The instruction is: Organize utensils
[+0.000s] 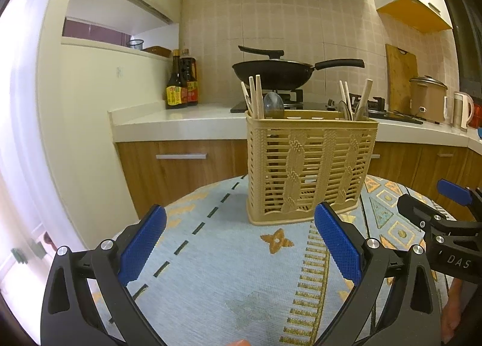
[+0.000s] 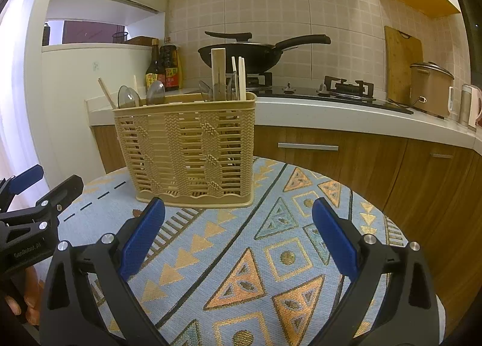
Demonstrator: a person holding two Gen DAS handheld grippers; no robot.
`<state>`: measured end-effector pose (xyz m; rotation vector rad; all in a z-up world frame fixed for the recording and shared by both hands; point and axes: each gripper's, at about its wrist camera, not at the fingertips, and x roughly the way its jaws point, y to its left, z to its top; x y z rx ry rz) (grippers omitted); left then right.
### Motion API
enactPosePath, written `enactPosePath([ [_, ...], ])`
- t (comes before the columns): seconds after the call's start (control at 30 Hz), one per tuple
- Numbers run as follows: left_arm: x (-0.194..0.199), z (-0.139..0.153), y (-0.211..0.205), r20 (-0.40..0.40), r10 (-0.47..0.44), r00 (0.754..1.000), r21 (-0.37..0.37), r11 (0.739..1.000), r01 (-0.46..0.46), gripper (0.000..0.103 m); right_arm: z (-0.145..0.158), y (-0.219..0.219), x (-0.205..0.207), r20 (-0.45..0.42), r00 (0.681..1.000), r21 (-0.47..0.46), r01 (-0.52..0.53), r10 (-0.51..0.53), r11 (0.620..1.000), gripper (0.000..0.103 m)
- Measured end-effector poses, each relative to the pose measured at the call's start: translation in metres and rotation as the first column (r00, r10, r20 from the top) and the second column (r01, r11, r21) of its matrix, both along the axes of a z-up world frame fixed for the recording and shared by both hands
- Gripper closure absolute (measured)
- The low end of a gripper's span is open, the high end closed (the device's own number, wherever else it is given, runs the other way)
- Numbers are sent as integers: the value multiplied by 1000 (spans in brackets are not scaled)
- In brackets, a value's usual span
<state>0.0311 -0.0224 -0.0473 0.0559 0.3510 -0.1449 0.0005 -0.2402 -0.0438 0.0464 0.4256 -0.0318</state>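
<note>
Both my grippers, left (image 1: 239, 245) and right (image 2: 238, 236), hang wide and empty at the frame bottom. Chopsticks (image 2: 240, 76) and spoons (image 2: 155, 92) already stand in the basket (image 2: 186, 147) at centre on the cloth (image 2: 229, 255); I judge little is left

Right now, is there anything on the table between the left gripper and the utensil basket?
Nothing visible. Only bare patterned tablecloth lies between the open left gripper and the utensil basket; the right gripper is off to the side.
</note>
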Motion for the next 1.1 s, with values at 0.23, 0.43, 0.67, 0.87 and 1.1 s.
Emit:
enactPosePath([
  [0.23, 1, 0, -1, -2, -2, 1000, 1, 1000, 2, 8, 0, 0, 0, -1, 1000, 1, 0, 0, 1000, 8],
  [0.43, 1, -1, -1, -11, -2, 1000, -1, 1000, 2, 8, -1, 0, 0, -1, 1000, 3, 1, -1, 1000, 8],
  [0.67, 2, -1, -1, -15, -3, 1000, -1, 1000, 3, 8, -1, 1, 0, -4, 1000, 0, 0, 0, 1000, 8],
  [0.87, 3, -1, -1, -20, 7, 1000, -1, 1000, -7, 8, -1, 1, 0, -3, 1000, -1, 1, -1, 1000, 8],
  [1.1, 2, -2, 0, -20, 11, 1000, -2, 1000, -11, 8, -1, 0, 1, -4, 1000, 2, 3, -3, 1000, 8],
])
